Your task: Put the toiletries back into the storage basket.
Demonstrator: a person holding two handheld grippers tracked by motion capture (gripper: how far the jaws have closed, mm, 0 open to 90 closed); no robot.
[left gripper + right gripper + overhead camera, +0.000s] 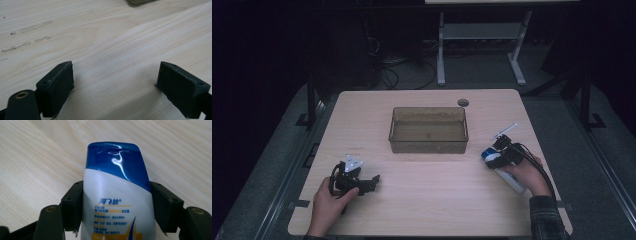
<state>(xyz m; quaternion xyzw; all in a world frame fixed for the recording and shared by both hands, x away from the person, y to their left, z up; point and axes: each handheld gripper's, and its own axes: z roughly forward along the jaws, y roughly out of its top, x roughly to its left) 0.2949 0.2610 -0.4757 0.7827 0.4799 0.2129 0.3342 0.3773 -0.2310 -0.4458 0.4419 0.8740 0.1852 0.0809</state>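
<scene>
Right gripper, high view: right gripper (498, 150) sits at the table's (432, 200) right side, clamped on a bottle (507, 175) that runs back under the hand toward the near right edge.
Left gripper, high view: left gripper (362, 181) rests near the left front, well apart from the bottle.
Tray, high view: a brown see-through tray (428, 145) stands mid-table between the grippers, with bare wood all around.
Left gripper view: jaws spread wide over bare wood, gripping nothing; a tray corner (140, 2) is at the top edge.
Right gripper view: bottle (117, 202) pinched on both sides; white body, blue cap pointing away, blue and orange print.
</scene>
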